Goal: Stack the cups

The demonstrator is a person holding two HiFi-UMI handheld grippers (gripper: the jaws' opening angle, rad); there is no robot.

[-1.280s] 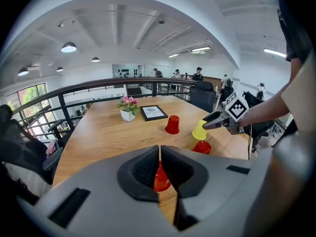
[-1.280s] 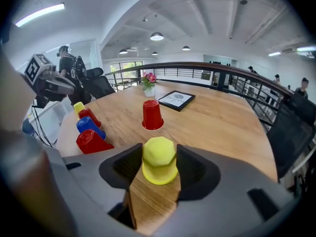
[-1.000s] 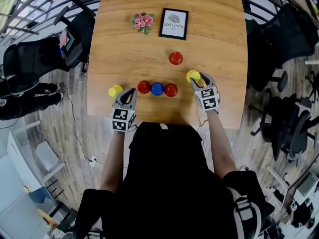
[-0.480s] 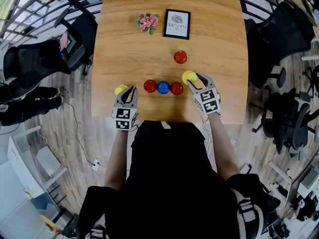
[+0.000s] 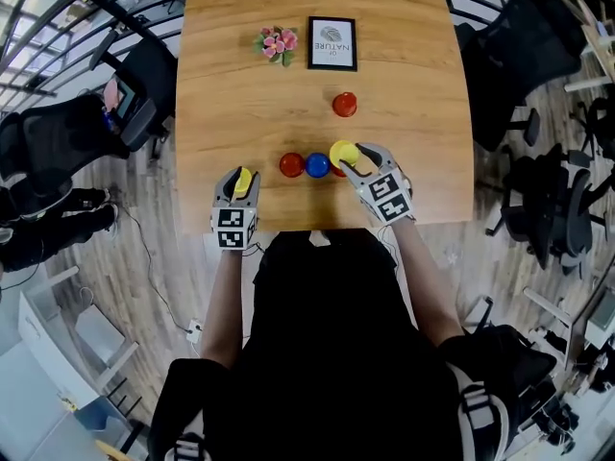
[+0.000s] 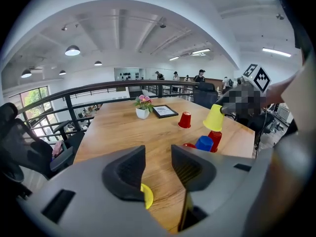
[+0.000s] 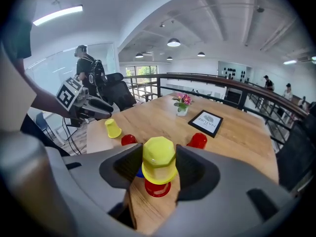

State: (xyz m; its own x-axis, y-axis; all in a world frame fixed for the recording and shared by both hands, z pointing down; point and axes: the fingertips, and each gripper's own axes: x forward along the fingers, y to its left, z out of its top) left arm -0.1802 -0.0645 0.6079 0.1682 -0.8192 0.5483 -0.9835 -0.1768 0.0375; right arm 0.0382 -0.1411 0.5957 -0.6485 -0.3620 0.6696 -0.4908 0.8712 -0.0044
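My right gripper [image 5: 354, 157] is shut on an upside-down yellow cup [image 7: 159, 159] and holds it just above a red cup [image 7: 157, 187], the right end of a row. A blue cup [image 5: 317, 164] and another red cup [image 5: 291, 164] make up the rest of that row. A third red cup [image 5: 344, 104] stands alone farther back. My left gripper [image 5: 242, 179] is at the near left, and its jaws are opening. A second yellow cup [image 5: 243, 181] sits between its fingers on the table, and the pads do not press on it.
A small pot of pink flowers [image 5: 276, 43] and a framed picture [image 5: 332, 43] stand at the far side of the wooden table [image 5: 413, 84]. Office chairs [image 5: 538, 190] and a railing surround the table. The near table edge runs just below both grippers.
My right gripper carried its yellow cup left until it hung over the row's right red cup. My left gripper closed in on the other yellow cup, which now sits between its fingers.
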